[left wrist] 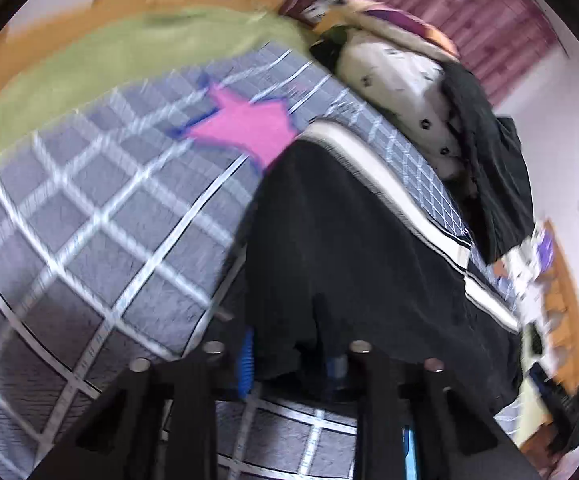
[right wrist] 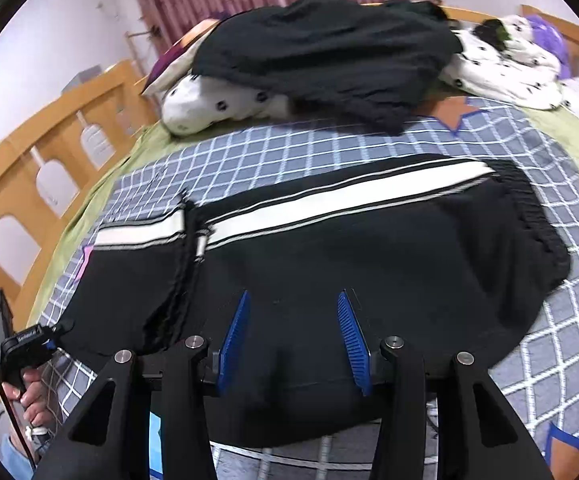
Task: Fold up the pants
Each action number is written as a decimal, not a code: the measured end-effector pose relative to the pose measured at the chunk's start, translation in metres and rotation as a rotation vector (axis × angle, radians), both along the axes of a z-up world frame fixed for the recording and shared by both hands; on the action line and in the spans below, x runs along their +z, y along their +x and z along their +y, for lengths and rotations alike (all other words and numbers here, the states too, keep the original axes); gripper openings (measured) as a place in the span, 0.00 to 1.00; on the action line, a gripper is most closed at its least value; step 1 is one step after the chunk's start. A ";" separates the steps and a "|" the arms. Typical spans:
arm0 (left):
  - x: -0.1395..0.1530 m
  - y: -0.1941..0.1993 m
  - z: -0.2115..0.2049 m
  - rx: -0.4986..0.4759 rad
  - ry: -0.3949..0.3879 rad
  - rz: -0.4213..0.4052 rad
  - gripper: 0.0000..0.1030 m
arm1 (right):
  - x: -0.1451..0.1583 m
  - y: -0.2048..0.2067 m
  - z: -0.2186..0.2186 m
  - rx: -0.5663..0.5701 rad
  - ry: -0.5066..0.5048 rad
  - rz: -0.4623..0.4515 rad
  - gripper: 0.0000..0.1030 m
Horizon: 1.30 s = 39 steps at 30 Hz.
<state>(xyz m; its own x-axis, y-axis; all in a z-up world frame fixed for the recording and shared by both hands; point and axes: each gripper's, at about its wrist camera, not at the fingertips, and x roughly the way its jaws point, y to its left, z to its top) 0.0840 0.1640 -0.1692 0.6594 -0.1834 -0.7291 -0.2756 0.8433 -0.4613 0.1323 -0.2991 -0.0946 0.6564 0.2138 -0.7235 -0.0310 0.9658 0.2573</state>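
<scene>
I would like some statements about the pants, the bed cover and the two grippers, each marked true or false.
1. The black pants have a white side stripe. True.
2. The pants lie on a plain red cover. False: the checked cover is grey-blue with white lines.
3. The right gripper has its blue fingers apart above the pants. True.
4. The left gripper is far from the pants. False: black fabric sits between its fingers.
5. A dark garment is piled beyond the pants. True.
</scene>
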 end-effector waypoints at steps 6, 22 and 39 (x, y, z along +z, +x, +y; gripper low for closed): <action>0.087 -0.005 -0.084 -0.095 0.291 -0.173 0.15 | 0.016 -0.024 -0.040 -0.075 -0.050 -0.066 0.44; 0.075 0.023 -0.395 -0.692 0.103 -0.240 0.14 | 0.018 -0.085 -0.177 -0.332 -0.158 -0.102 0.44; 0.067 -0.026 -0.285 -0.580 0.277 -0.190 0.69 | -0.010 -0.026 -0.131 -0.014 0.074 0.016 0.54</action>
